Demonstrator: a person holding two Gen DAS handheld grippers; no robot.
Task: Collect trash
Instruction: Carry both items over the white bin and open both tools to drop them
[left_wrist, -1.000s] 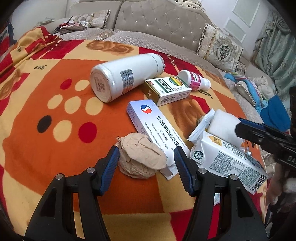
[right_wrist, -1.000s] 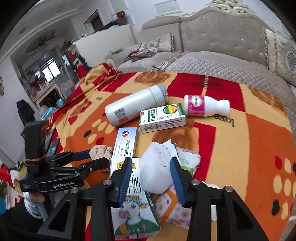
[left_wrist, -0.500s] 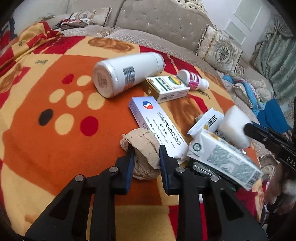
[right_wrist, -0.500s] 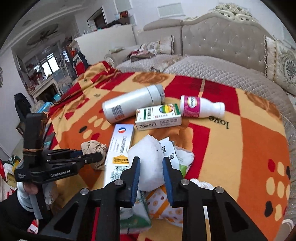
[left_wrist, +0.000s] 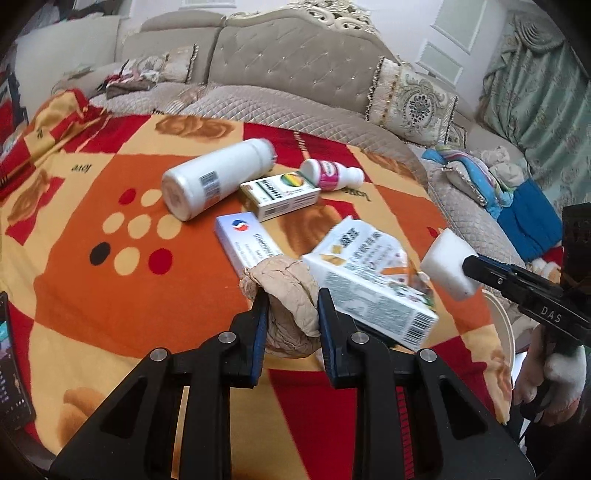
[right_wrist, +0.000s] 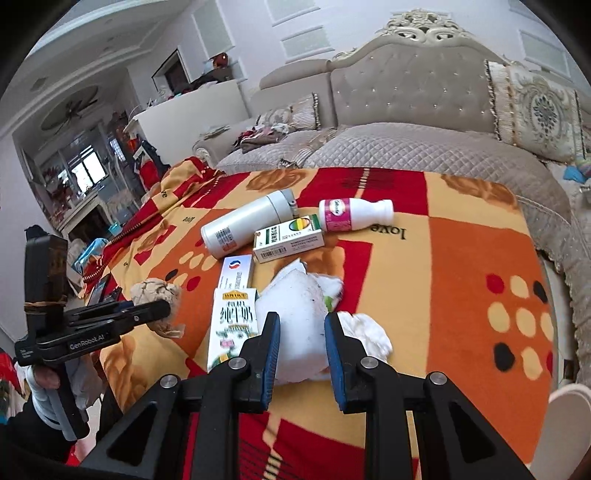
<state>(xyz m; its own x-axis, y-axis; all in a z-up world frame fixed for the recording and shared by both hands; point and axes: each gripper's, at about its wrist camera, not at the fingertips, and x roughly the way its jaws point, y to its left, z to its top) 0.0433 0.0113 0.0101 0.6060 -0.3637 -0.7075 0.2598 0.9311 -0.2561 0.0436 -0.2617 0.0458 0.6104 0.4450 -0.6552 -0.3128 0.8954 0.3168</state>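
My left gripper (left_wrist: 291, 317) is shut on a crumpled brown paper ball (left_wrist: 288, 288), held just above the orange and red blanket (left_wrist: 110, 314). The right wrist view shows that ball (right_wrist: 155, 291) at the left gripper's tip. My right gripper (right_wrist: 303, 325) is shut on a white wad of tissue (right_wrist: 295, 306), which is lifted off the blanket; in the left wrist view the wad (left_wrist: 447, 262) hangs at the right. A milk carton (left_wrist: 369, 295), a printed wrapper (left_wrist: 362, 243) and a second tissue (right_wrist: 369, 332) lie on the blanket.
Farther back lie a white flask (left_wrist: 214, 181), a green-striped box (left_wrist: 280, 195), a pink-labelled bottle (left_wrist: 328, 171) and a blue-and-white medicine box (left_wrist: 247, 240). A grey quilted sofa (left_wrist: 295, 99) stands behind. A white round rim (right_wrist: 569, 406) shows at the blanket's right edge.
Both grippers stood open around their pieces, then shut on them. Each has since risen and drawn back, carrying the paper ball and the tissue wad off the blanket.
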